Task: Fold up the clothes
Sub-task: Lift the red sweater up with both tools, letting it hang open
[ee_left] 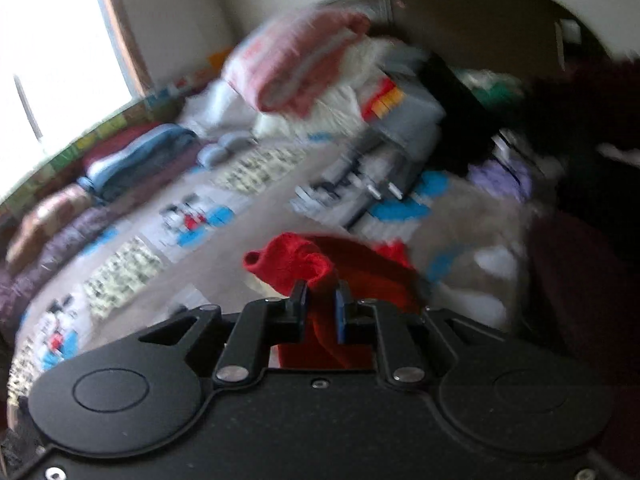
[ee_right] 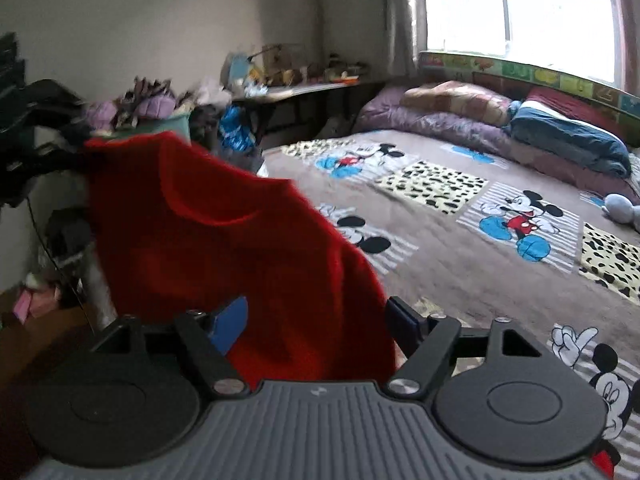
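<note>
A red garment [ee_left: 292,264] is bunched between the narrow jaws of my left gripper [ee_left: 320,300], which is shut on a fold of it; the view is blurred. In the right wrist view the same red garment [ee_right: 224,232] hangs as a wide sheet, its far top corner raised at the left. It drapes down through my right gripper [ee_right: 316,320], whose blue pads [ee_right: 230,320] stand far apart and do not press on the cloth. Below and to the right lies the bed with its cartoon-mouse cover [ee_right: 440,272].
Pillows and folded blankets [ee_right: 560,136] line the bed's window side, with a grey soft toy [ee_right: 624,208] near them. A heap of clothes and bedding [ee_left: 320,72] rises at the bed's other end. A cluttered table [ee_right: 296,80] and baskets stand by the wall.
</note>
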`<state>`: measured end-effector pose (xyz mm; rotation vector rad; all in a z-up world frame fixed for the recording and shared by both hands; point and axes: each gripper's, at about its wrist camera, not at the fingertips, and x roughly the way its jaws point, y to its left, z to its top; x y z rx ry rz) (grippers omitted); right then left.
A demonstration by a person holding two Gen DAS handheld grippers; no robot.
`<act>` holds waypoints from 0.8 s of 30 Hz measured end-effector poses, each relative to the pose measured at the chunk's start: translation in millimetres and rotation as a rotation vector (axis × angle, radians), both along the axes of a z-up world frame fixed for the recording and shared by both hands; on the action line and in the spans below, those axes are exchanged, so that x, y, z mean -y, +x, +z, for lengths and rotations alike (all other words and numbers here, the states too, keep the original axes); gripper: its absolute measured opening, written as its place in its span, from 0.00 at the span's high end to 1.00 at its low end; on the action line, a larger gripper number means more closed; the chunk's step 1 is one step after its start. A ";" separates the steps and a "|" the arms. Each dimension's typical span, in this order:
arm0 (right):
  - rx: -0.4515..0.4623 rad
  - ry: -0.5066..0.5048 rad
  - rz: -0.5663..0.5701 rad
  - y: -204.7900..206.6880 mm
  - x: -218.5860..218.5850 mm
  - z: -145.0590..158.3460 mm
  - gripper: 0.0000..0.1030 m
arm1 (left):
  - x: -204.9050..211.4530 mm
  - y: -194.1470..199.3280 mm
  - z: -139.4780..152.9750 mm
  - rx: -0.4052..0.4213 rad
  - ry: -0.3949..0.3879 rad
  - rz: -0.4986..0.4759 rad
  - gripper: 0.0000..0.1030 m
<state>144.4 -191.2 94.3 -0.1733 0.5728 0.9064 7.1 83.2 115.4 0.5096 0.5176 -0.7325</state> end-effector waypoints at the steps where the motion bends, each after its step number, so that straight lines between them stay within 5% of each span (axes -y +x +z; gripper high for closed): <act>1: 0.004 -0.016 0.016 -1.5 -2.1 -3.3 0.27 | 0.6 -6.2 -11.7 -0.022 0.009 -0.008 0.89; 9: 0.037 -0.170 0.210 -34.2 -32.8 -19.2 0.27 | -8.9 -28.3 -76.6 -0.130 0.026 0.031 0.89; 18: -0.037 -0.330 0.378 -41.2 -69.0 -56.9 0.27 | -16.6 -35.1 -88.3 -0.141 -0.007 0.056 0.89; 24: -0.098 -0.299 0.405 -14.4 -83.8 -71.8 0.27 | -18.3 -34.1 -94.4 -0.158 -0.028 0.073 0.89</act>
